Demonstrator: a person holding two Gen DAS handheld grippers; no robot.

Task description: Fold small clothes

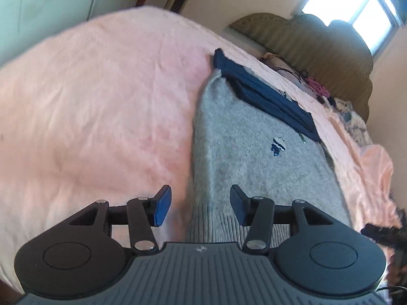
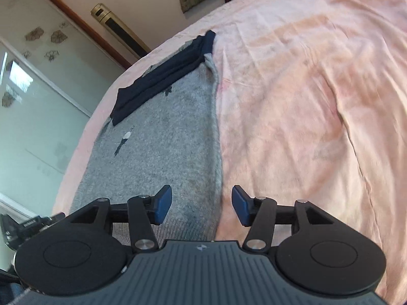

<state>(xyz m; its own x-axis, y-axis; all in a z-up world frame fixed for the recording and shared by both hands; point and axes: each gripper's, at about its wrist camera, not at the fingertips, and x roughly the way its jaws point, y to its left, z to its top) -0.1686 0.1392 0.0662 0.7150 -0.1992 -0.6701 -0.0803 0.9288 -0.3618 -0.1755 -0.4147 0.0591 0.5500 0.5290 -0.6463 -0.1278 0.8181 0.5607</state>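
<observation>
We list a grey sweater (image 1: 254, 157), knitted, lying flat on the pink bedsheet (image 1: 101, 117), its ribbed hem nearest both cameras. On its chest we note a small dark embroidered figure (image 1: 278, 146). Across the far end of the sweater lies a dark blue folded garment (image 1: 269, 99), touching it and resting partly on it; its outer corner reaches past the sweater's edge onto the sheet.

Our left tongs (image 1: 201, 207) hang over the sweater's hem, blue pads spread apart and gripping nothing; one long edge of the sweater passes between them. Our right tongs (image 2: 202, 207) hang over the same hem, likewise spread wide and empty, with the sweater's other long edge between the pads.

Beyond the sweater we record an olive padded headboard (image 1: 318, 48), with a bright window (image 1: 361, 5) above it. Beyond the sweater in the right view stands a gold and black column (image 2: 119, 28), beside glass doors with flower decals (image 2: 38, 76).
</observation>
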